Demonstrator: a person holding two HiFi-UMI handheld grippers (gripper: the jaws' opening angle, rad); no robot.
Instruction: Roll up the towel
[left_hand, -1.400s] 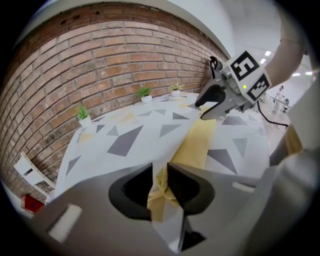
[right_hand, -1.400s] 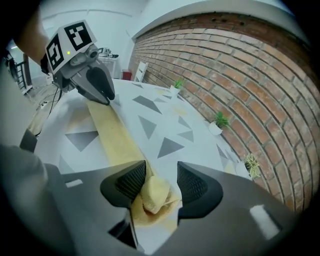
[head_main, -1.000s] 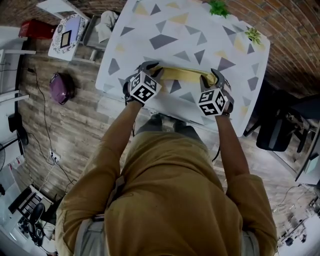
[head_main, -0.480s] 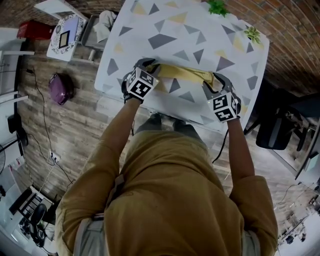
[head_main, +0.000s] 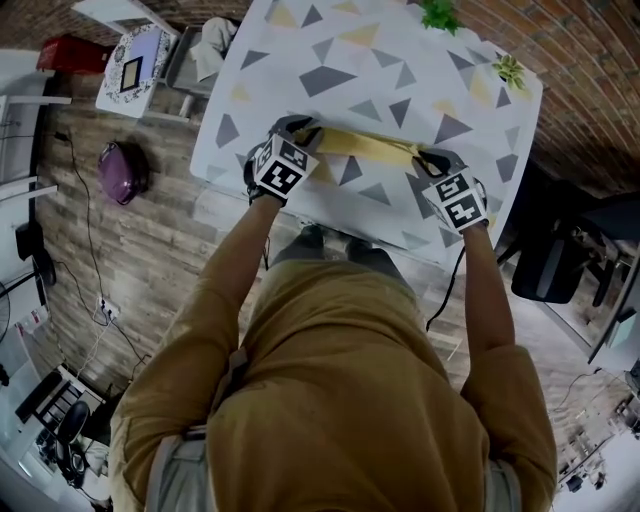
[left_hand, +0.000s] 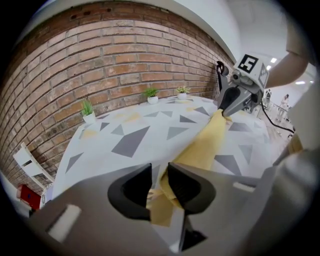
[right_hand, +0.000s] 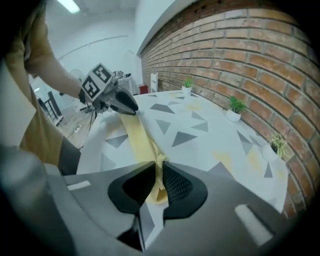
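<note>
A yellow towel (head_main: 362, 146), folded into a long narrow band, lies across the near part of the patterned table (head_main: 380, 60). My left gripper (head_main: 303, 133) is shut on the band's left end, and the yellow cloth (left_hand: 200, 147) runs away between its pads toward the other gripper. My right gripper (head_main: 428, 158) has just been closing and now pinches the right end. In the right gripper view the towel (right_hand: 139, 140) bunches up between the pads of that gripper (right_hand: 159, 186).
Small potted plants (head_main: 437, 14) (head_main: 507, 68) stand along the table's far edge by the brick wall. A white chair (head_main: 135, 62) and a purple bag (head_main: 122, 175) sit on the wooden floor to the left. A dark chair (head_main: 550, 265) stands to the right.
The right gripper has moved right and slightly outward, and its jaws have closed onto the towel's right end. The band now looks stretched straighter. The left gripper stays put.
</note>
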